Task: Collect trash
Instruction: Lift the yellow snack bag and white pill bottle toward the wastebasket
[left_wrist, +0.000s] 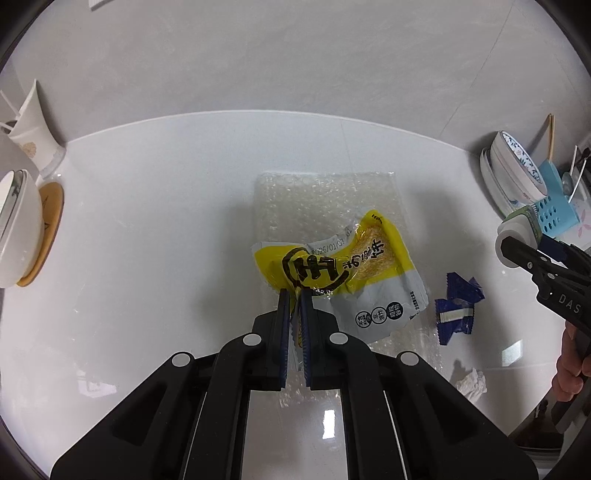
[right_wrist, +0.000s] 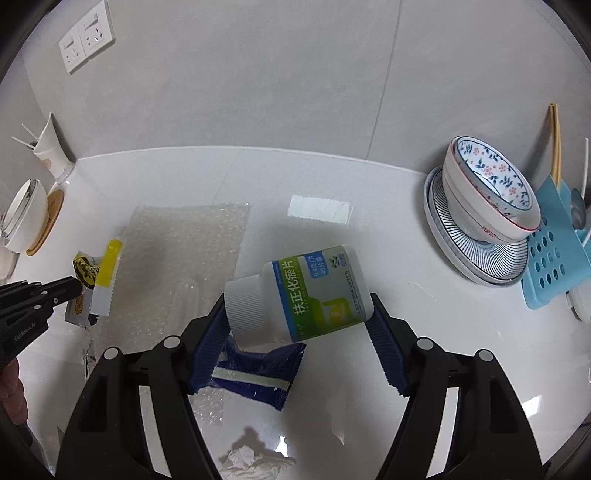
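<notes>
My left gripper is clamped on the near edge of the yellow snack wrapper, its blue pads pressed together on the film. The wrapper lies over the bubble wrap sheet, which I take as landmark, spread flat on the white counter.

My right gripper grips the white pill bottle between cap end and base. The bottle lies on its side in the jaws, cap to the left, off to the right of the bubble wrap.

A dark blue candy wrapper lies on the counter below the bottle, just right of the sheet's near right corner. A crumpled white tissue sits nearer to me than the sheet.

Well to the right of the sheet stand stacked patterned bowls and a blue rack. To the left are a white bowl on a wooden coaster and a paper cup.
</notes>
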